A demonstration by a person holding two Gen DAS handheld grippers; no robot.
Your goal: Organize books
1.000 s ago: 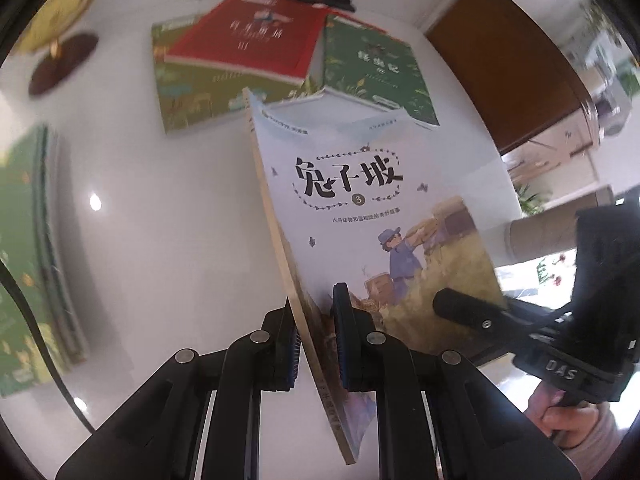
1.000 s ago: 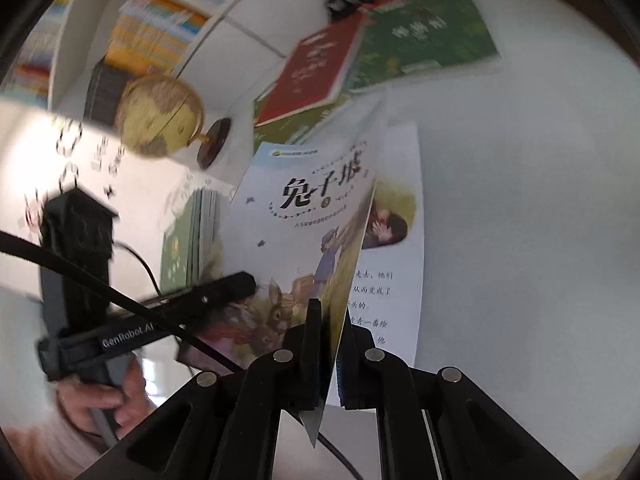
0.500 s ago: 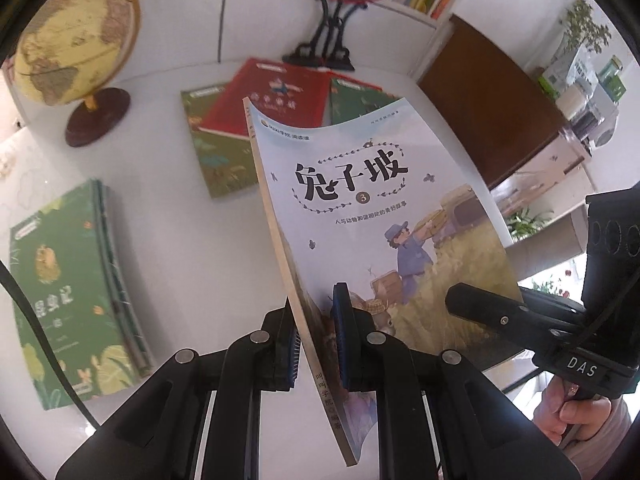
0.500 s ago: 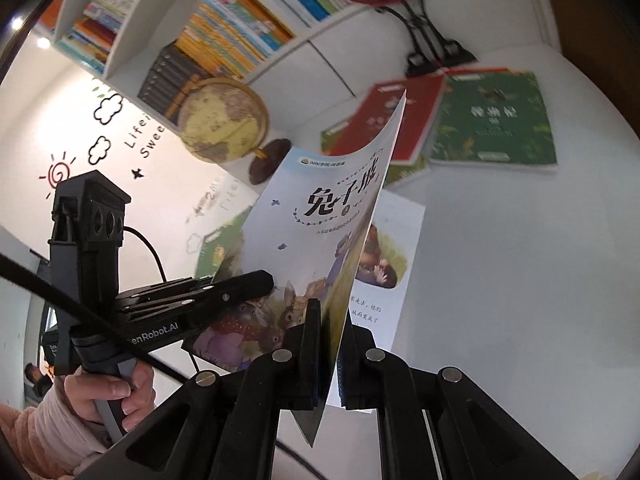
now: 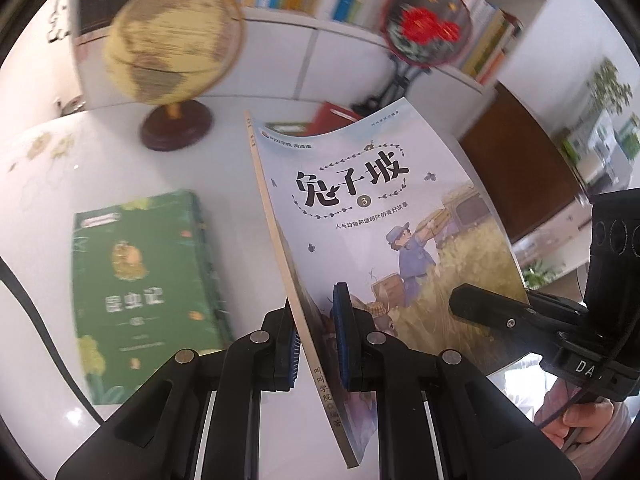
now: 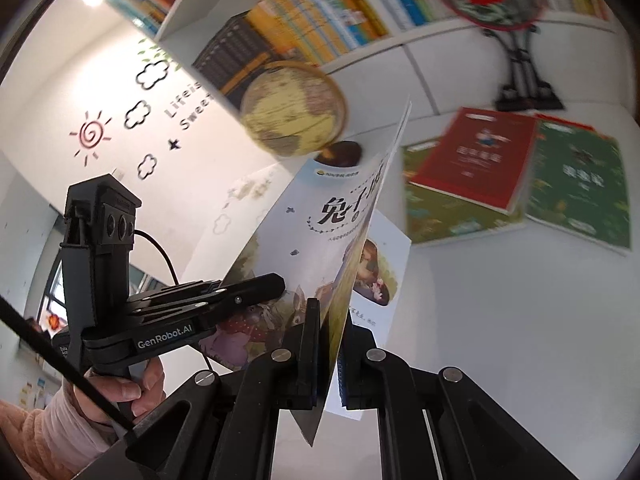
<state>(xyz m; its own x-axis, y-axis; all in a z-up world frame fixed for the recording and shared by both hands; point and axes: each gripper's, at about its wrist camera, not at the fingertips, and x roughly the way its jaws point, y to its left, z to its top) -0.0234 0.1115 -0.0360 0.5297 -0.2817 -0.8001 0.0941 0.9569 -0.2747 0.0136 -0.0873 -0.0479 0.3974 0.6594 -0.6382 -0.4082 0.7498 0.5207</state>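
A pale blue picture book [image 5: 380,220] hangs above the white table [image 5: 230,168], spine towards me. My left gripper [image 5: 316,312] is shut on it near the spine. In the right wrist view my right gripper [image 6: 328,312] is shut on the front cover [image 6: 320,232], which stands lifted off the first page [image 6: 384,264]. The right gripper's tip [image 5: 460,300] clamps the cover's outer edge. The left gripper [image 6: 276,284] shows at the left, held by a hand in a pink sleeve. A stack of green books [image 5: 144,280] lies flat below and left of the held book.
A globe [image 5: 172,40] on a dark base stands at the back of the table, and a red fan ornament [image 5: 424,28] on a black stand is beside it. A red book [image 6: 476,156] lies over green books [image 6: 580,192] at the right. Filled bookshelves [image 6: 320,12] run behind.
Both grippers have risen with the book and tipped upward, so the globe and shelves have come into view. The green stack now sits nearer the left gripper. Both grips hold.
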